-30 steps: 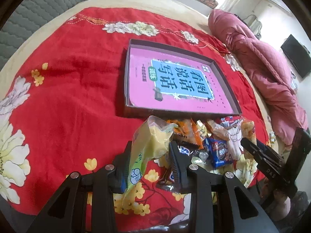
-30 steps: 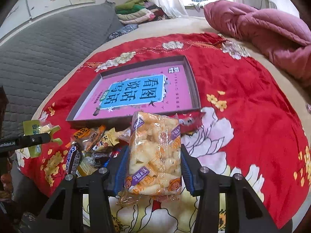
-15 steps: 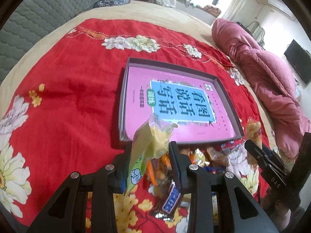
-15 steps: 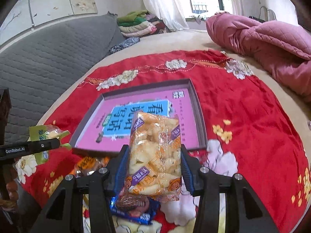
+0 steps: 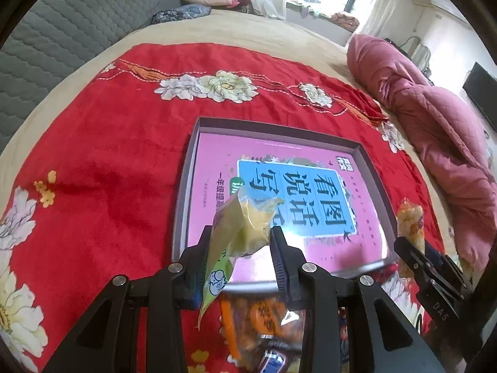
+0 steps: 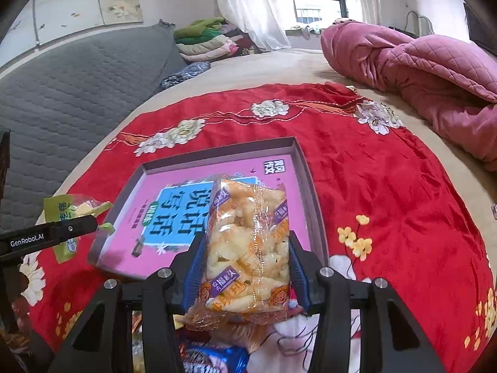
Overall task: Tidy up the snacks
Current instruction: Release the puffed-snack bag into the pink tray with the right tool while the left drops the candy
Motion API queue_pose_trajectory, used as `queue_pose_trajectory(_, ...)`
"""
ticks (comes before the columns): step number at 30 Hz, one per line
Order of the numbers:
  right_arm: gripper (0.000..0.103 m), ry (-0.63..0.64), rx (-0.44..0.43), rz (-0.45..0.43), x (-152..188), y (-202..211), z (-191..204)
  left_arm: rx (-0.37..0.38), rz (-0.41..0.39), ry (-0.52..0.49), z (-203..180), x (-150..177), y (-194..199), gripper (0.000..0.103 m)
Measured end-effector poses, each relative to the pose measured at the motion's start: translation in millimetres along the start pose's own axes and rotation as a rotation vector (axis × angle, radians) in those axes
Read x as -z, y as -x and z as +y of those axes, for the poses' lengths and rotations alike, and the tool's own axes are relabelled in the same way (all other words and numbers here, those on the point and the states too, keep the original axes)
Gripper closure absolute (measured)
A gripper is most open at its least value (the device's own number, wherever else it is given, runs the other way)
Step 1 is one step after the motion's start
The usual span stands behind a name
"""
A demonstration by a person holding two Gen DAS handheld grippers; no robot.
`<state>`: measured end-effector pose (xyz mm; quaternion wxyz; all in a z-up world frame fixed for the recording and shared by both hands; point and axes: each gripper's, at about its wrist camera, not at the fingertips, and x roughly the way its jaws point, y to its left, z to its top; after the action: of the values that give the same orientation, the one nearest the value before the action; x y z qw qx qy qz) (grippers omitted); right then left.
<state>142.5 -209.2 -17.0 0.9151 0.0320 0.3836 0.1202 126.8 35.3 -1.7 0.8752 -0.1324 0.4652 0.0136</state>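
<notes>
My left gripper (image 5: 239, 244) is shut on a yellow-green snack packet (image 5: 236, 233), held above the near edge of a shallow box (image 5: 183, 205) with a pink and blue printed bottom. In the right wrist view my right gripper (image 6: 247, 255) is shut on a clear bag of pale puffed snacks (image 6: 248, 242), hanging over the box's near rim (image 6: 310, 192). Each gripper shows in the other's view: the right gripper (image 5: 413, 248) with its bag at the right, the left gripper (image 6: 77, 227) with its packet at the left. Loose snacks (image 5: 261, 310) lie on the red cloth below both grippers.
A red flowered cloth (image 5: 102, 155) covers the bed. A pink quilt (image 6: 419, 71) is heaped at the far right, and a grey padded headboard (image 6: 77, 87) runs along the left. Folded clothes (image 6: 208, 40) are stacked by the window. A blue wrapper (image 6: 214, 357) lies below the right gripper.
Both grippers have carried their packets forward, from above the snack pile to the box's near edge. The box now looms larger and the pile has slid under the fingers.
</notes>
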Motion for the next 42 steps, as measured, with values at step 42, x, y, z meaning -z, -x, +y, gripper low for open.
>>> queue_pose_trajectory(42, 0.059, 0.038, 0.11, 0.072, -2, -52, -6, -0.03, 0.098, -0.017, 1, -2, -63, 0.06)
